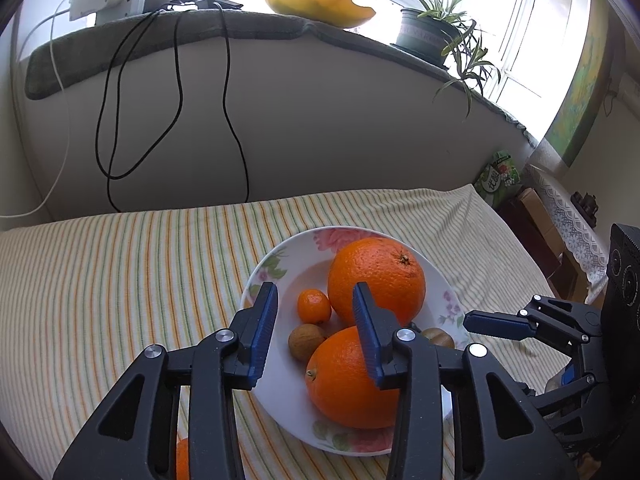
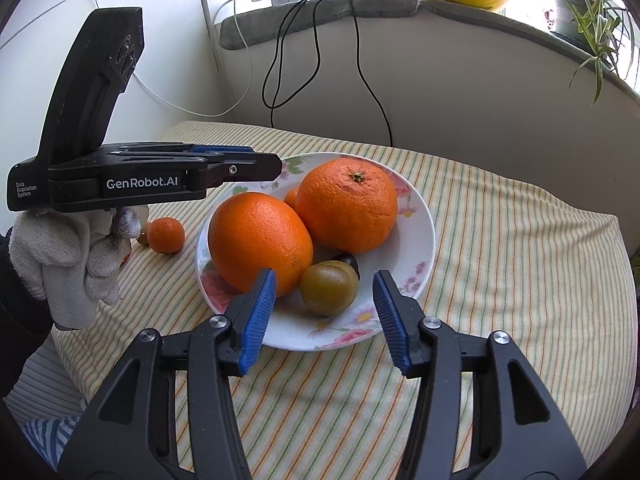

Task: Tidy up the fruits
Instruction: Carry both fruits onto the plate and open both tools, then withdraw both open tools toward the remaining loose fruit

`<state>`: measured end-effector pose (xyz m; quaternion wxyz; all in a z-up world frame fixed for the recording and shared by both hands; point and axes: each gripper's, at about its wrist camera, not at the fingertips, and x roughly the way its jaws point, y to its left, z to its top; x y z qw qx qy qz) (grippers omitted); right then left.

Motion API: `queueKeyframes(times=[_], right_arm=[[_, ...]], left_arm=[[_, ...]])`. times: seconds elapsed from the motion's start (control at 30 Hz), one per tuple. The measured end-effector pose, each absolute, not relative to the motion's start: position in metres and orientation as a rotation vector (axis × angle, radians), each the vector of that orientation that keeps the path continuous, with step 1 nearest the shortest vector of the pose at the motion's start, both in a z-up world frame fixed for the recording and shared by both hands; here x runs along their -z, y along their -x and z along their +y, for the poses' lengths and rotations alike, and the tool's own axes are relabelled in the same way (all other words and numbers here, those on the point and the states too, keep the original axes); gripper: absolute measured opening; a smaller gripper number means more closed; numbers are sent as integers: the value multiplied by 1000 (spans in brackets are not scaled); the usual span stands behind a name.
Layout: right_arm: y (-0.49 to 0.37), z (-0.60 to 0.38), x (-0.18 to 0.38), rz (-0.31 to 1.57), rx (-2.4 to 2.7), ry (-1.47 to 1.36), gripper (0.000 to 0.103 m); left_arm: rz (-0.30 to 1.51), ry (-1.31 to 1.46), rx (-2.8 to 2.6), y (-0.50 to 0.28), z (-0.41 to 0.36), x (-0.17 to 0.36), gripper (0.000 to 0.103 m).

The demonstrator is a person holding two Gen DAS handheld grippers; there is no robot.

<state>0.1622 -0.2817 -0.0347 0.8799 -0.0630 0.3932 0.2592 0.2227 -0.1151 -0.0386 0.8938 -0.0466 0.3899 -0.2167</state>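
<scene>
A floral white plate (image 1: pixel 288 412) (image 2: pixel 416 216) on the striped cloth holds two big oranges (image 1: pixel 376 280) (image 2: pixel 346 204), the nearer one (image 1: pixel 344 384) (image 2: pixel 260 236), a small mandarin (image 1: pixel 314 306), a brown nut-like fruit (image 1: pixel 305 340) and a greenish-brown fruit (image 2: pixel 329 288) (image 1: pixel 438 336). My left gripper (image 1: pixel 316 336) is open and empty above the plate's near side; it also shows in the right wrist view (image 2: pixel 276 166). My right gripper (image 2: pixel 324 320) is open and empty just before the greenish fruit; it shows at the right of the left wrist view (image 1: pixel 468 320). A small mandarin (image 2: pixel 166 235) lies on the cloth left of the plate.
The table (image 1: pixel 100 280) with striped cloth stands against a grey wall ledge with hanging black cables (image 1: pixel 176 92), a yellow bowl (image 1: pixel 320 0) and a potted plant (image 1: pixel 436 28). A piece of orange fruit (image 1: pixel 182 458) shows under my left gripper. A cabinet (image 1: pixel 560 248) stands to the right.
</scene>
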Motion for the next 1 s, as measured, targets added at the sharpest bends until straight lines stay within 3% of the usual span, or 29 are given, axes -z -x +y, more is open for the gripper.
queueKeyframes(times=[0.1, 0.17, 0.27, 0.43, 0.5, 1.0], right_arm=[[-162, -281, 32, 815, -539, 139, 57], [-161, -280, 30, 810, -535, 145, 61], [-159, -280, 27, 804, -536, 147, 72], [-153, -279, 22, 792, -523, 146, 75], [-150, -279, 20, 788, -519, 145, 82], [-119, -260, 2, 741, -536, 181, 91]], left_arm=[[808, 98, 449, -222, -115, 39, 38], [806, 99, 448, -221, -116, 38, 43], [802, 94, 445, -219, -116, 37, 45], [795, 71, 427, -214, -115, 33, 65], [786, 58, 404, -210, -114, 31, 72], [711, 3, 341, -166, -93, 7, 73]])
